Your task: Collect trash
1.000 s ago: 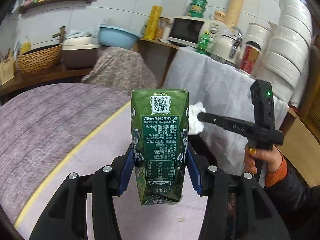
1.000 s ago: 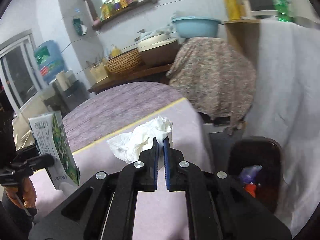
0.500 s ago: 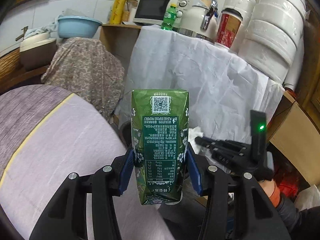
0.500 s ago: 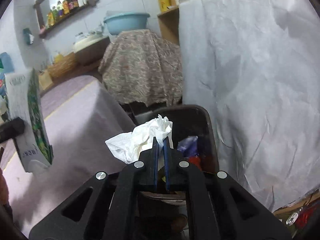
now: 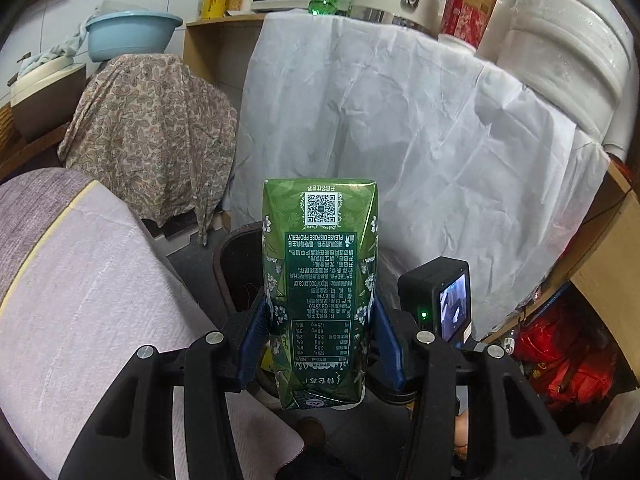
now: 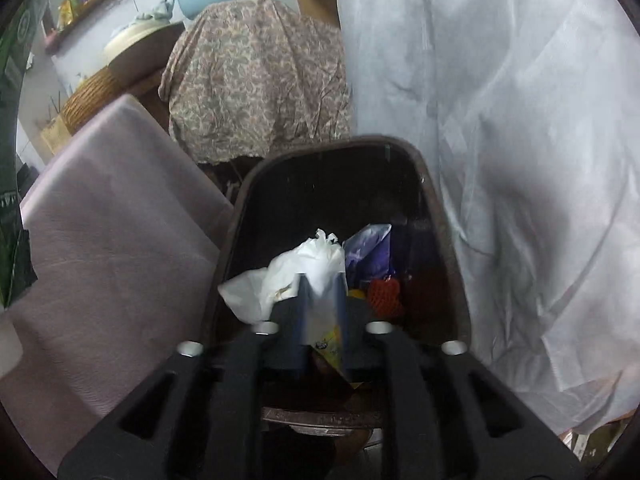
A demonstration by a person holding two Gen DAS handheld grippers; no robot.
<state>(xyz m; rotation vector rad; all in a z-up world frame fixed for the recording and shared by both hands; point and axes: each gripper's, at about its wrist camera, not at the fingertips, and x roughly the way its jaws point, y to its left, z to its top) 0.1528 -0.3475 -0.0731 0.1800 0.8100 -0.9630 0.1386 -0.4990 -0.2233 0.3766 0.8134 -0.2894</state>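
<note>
A green drink carton (image 5: 320,248) stands upright between the blue pads of my left gripper (image 5: 320,308), which is shut on its lower half. It hangs past the table's edge, just in front of a dark trash bin (image 5: 230,256). My right gripper (image 6: 322,292) points down into the same bin (image 6: 440,216). Its jaws are opening, with the crumpled white tissue (image 6: 304,264) loose at their tips and the pads no longer pressing on it. Wrappers in purple, red and yellow lie inside the bin. The carton also shows at the left edge (image 6: 12,60) of the right wrist view.
The table with its lilac cloth (image 5: 80,300) is on the left of the bin. A white drape (image 5: 400,140) over a counter hangs right behind the bin, and a paisley-covered object (image 5: 152,132) stands behind to the left. Red bags (image 5: 568,360) lie on the floor at the right.
Both grippers swung off the table toward the bin and sank lower. The right jaws, shut on the tissue before, have parted above the bin. The left grip on the carton is unchanged.
</note>
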